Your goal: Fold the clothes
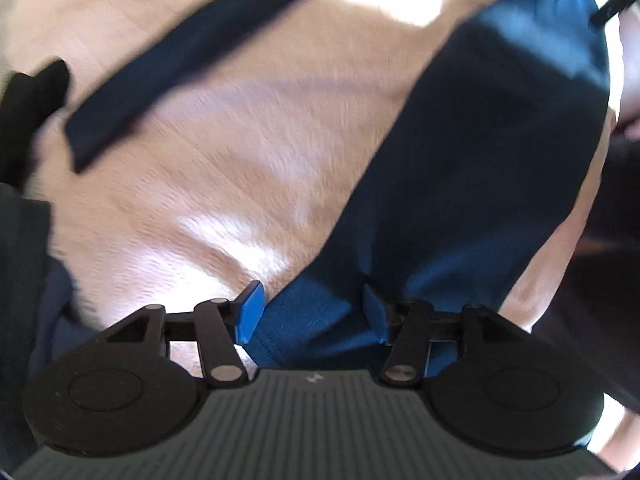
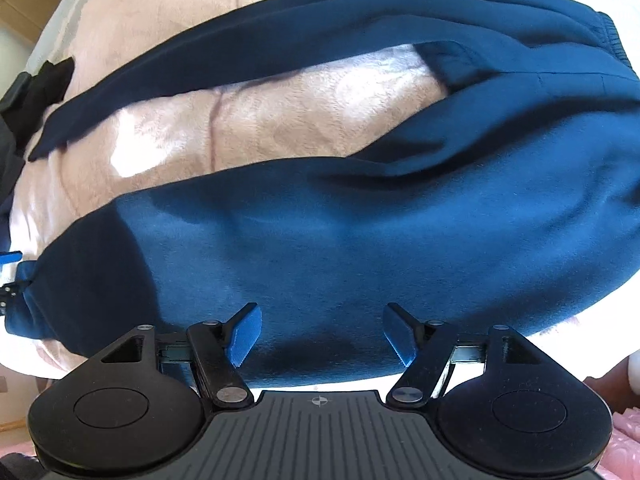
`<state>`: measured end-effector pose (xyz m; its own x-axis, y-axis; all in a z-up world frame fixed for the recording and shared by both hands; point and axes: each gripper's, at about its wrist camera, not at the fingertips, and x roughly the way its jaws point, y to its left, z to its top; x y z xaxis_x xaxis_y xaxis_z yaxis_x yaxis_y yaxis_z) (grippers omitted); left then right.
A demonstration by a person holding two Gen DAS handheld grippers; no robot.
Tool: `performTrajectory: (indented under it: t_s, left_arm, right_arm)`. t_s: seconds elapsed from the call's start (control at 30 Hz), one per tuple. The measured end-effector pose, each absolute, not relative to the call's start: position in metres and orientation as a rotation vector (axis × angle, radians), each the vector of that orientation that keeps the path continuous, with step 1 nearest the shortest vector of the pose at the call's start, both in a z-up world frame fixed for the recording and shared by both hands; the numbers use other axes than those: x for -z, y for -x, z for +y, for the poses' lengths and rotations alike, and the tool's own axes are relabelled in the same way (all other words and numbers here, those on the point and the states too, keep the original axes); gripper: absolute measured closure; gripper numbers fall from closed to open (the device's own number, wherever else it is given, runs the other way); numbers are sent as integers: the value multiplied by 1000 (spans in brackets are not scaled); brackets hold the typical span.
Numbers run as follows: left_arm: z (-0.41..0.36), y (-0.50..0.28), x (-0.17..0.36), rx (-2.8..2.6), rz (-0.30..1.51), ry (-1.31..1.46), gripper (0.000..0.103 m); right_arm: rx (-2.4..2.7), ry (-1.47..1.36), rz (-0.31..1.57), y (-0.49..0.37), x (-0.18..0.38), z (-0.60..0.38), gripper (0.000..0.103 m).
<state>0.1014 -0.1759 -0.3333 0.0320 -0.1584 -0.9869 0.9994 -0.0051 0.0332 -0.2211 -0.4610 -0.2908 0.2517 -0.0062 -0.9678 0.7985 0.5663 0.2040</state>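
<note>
Bed: a pink blanket [image 2: 280, 120] is lying under everything.
Trousers: navy trousers [image 2: 360, 220] are lying spread on it, both legs running across my right view, waistband off to the right.
Near leg: its cuff end is sitting between my left gripper's [image 1: 310, 312] parted fingers, not yet pinched.
Right gripper [image 2: 320, 332]: I am hovering it wide apart over the near leg's edge, gripping nothing.
Nearer gripper: I judge the left, at the cuff.

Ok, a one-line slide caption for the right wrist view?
Open right gripper poised over navy sweatpants spread on a pink fleece blanket, legs still apart.
</note>
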Motion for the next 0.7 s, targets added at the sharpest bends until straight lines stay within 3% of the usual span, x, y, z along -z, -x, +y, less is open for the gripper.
performTrajectory:
  t_s: [0.07,0.1,0.13,0.47,0.57,0.7]
  left_arm:
    - [-184,-106,335,1262,1128,-1112,74]
    - [-187,-109,334,1259,1141,-1116,100]
    - [-184,-110,328,1248,1114,-1128,101]
    - [-159,-127,323,1065,1076,-1276,103]
    - [-163,-131,309,1095,1044,-1220,97]
    - [-192,-114,297,1236,997,-1176,81]
  right_arm:
    - [669,-827,1198,230,290,-462,32]
    - [689,-835,1194,236,290,-462,32]
    - [709,-844,1190,242,289,-463,32]
    - [805,-923,1146,265,295,-455,32]
    - [818,-924,1133,268,294,-451,32]
    - [899,-965,1083,289,294,-455,32]
